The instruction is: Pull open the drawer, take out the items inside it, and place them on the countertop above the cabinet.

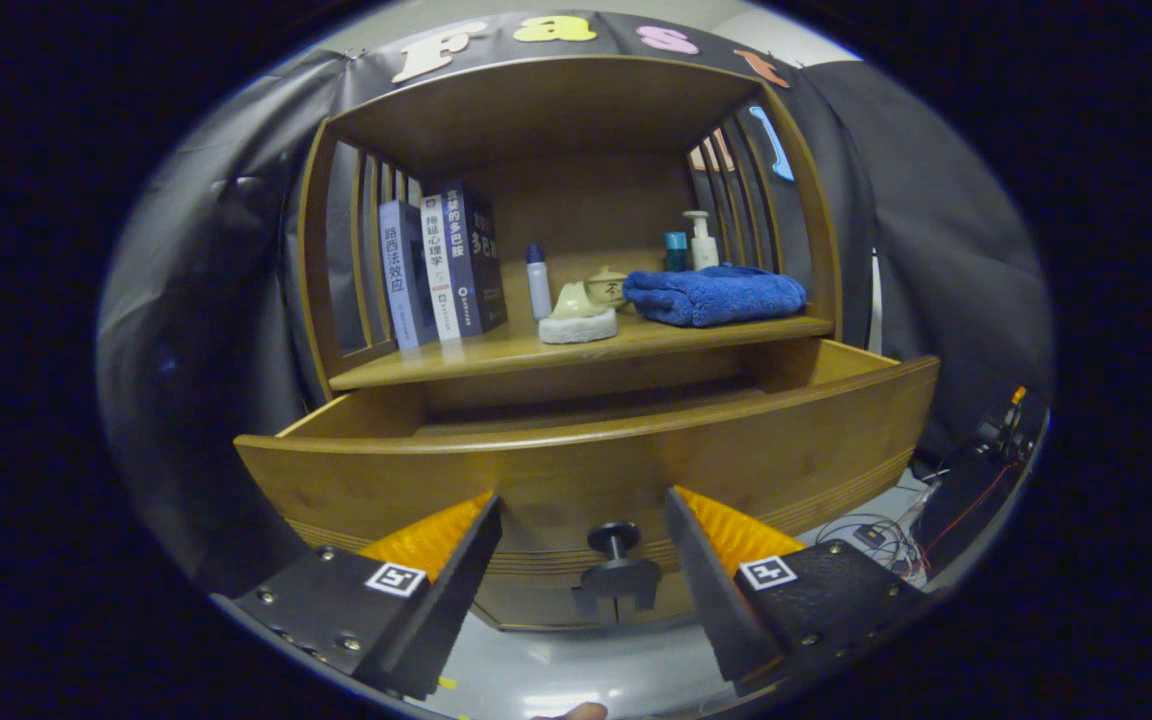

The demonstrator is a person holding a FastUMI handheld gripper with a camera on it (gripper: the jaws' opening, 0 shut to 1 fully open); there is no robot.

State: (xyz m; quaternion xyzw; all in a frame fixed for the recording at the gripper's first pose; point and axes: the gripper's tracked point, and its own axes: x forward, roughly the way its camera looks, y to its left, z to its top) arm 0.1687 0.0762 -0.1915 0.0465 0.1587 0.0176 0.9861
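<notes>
Drawer [586,470] pulled out below the table [496,355]; gripper [583,520] fingers spread apart, flanking the drawer knob [614,542] without touching.

Counting from the blue towel [714,295] on the surface [496,360]: one towel. Behind it stand two bottles, one with a teal cap [675,251] and one pump bottle [703,240]. To its left are one small lidded pot [606,287], one pale sponge-like block [578,315], one slim white bottle [538,282], and three upright books [441,265]. Below it, one drawer [596,470] with one knob [614,540], and one tool [583,545] with its two fingers spread apart.
</notes>
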